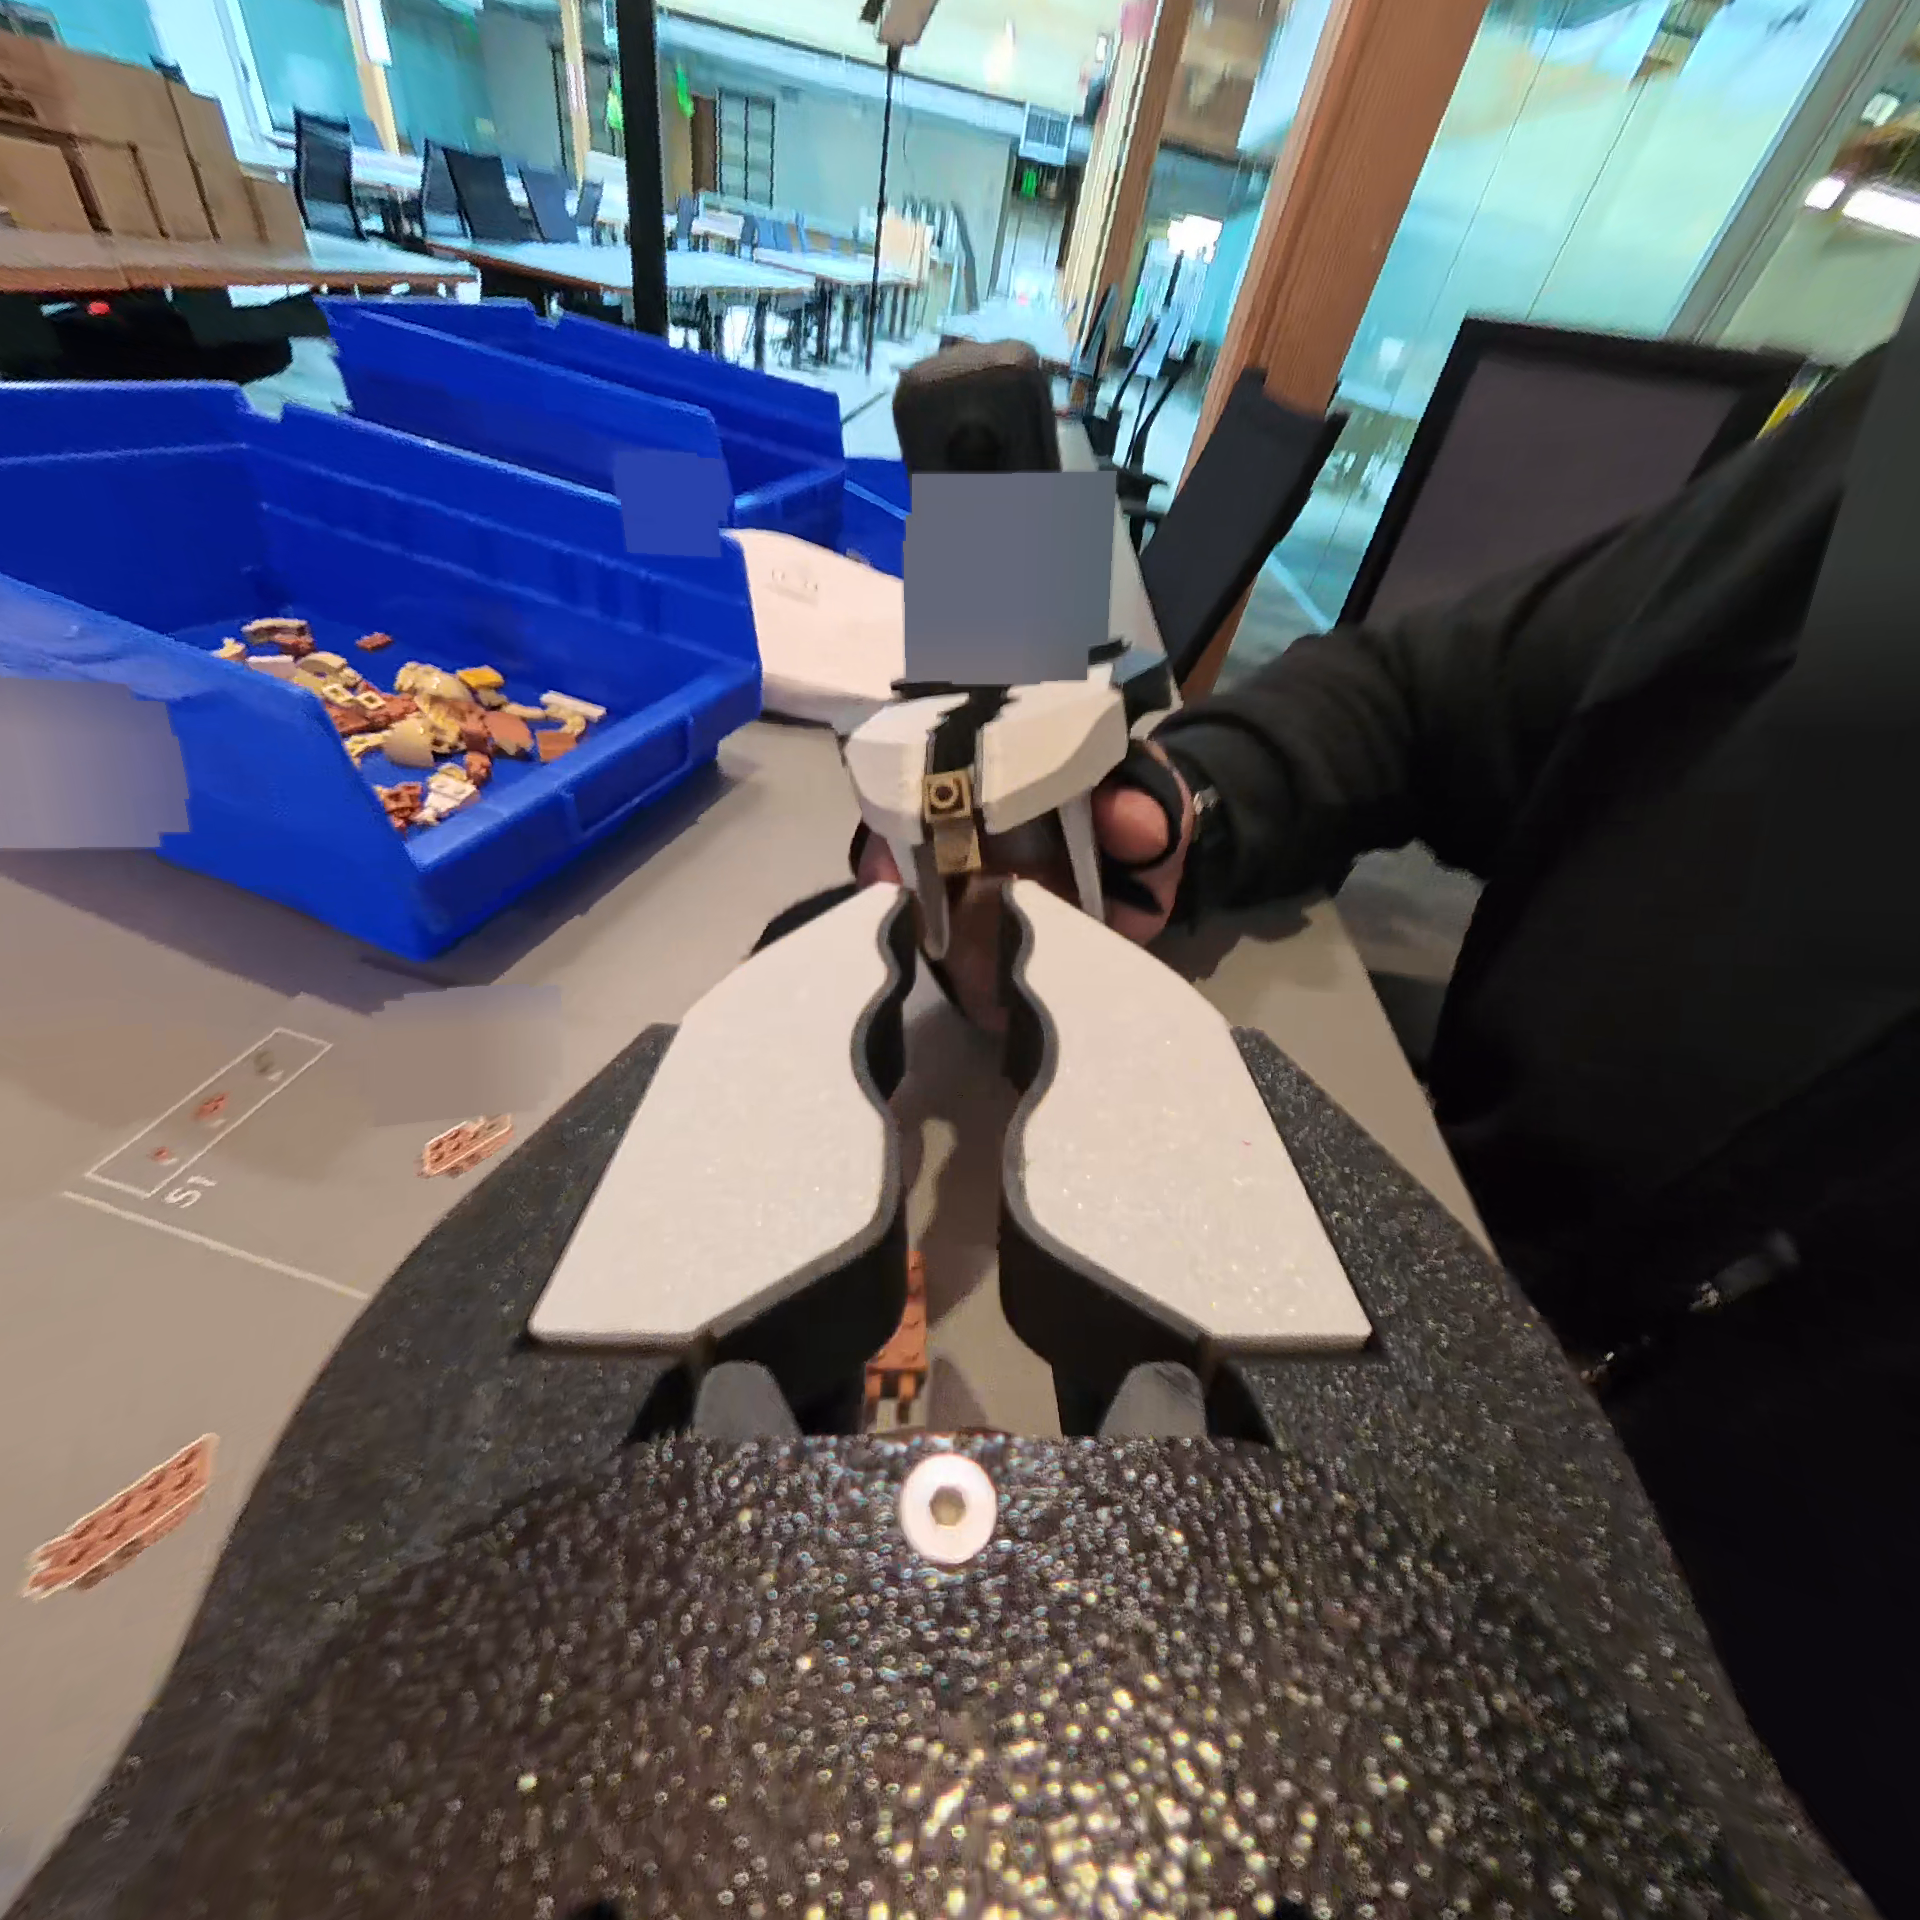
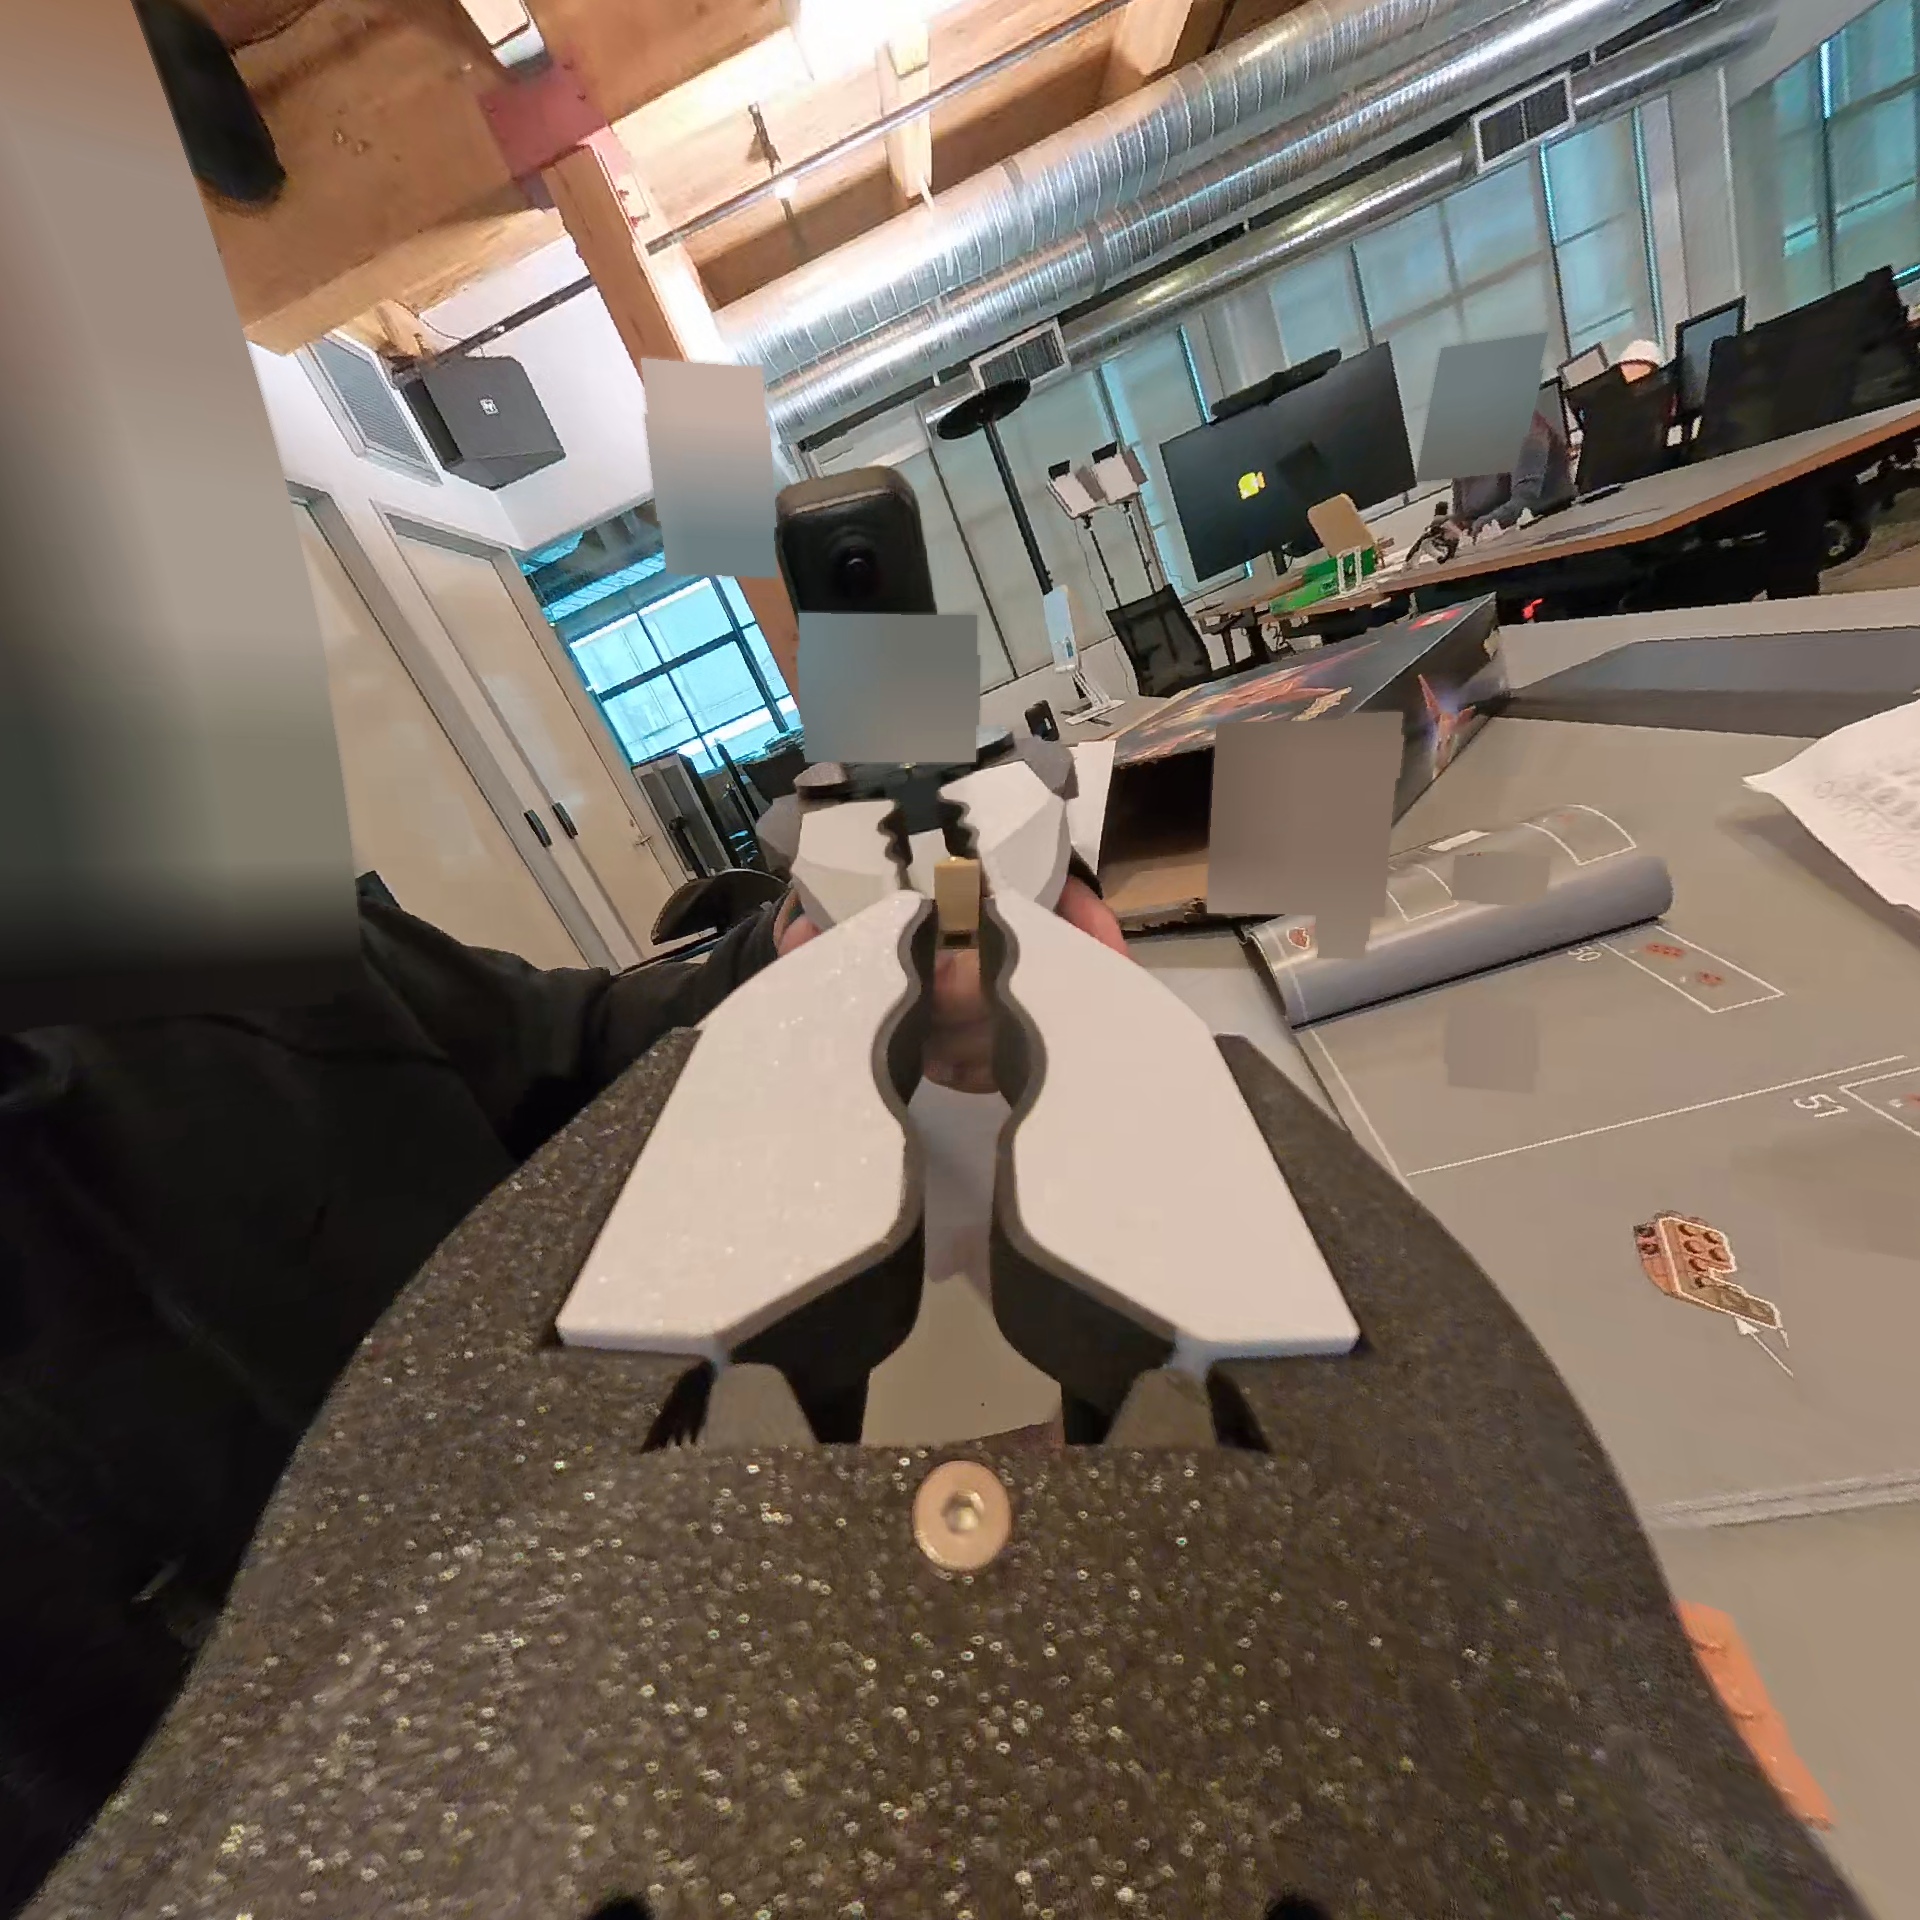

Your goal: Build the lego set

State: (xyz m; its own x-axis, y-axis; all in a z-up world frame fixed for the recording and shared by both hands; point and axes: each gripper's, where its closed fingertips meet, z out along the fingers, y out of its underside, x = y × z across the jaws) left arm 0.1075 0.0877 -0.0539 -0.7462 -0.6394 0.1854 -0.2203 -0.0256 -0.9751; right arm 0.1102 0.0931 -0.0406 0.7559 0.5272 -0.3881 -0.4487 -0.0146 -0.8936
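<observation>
Table [image 1: 156,1039]: grey mat with printed outlines, spread under both grippers; a few brown brick pieces lie loose on it, below and left of the left gripper.
Bins [image 1: 436,582]: blue, open-fronted, ahead and left of the left gripper; the nearest one holds a heap of tan and brown bricks [image 1: 416,717], its low front probably there for easy reach.
Box [image 2: 1351,696]: dark printed carton, ahead and right of the right gripper, beside a rolled grey mat [image 2: 1475,935].
Person: black sleeves come in from the sides; a hand [image 1: 1132,842] wraps the far gripper's handle.
Left gripper [image 1: 951,914]: raised off the table, fingers a narrow way apart with nothing between them; its tips stand just short of the tan piece.
Right gripper [image 2: 958,925]: tip to tip with the left, closed on the tan piece, both pads pressing its sides.
Tan piece [image 2: 956,894]: small brick, sticking forward out of the right gripper's tips toward the left gripper, apparently so its free end can be reached.
</observation>
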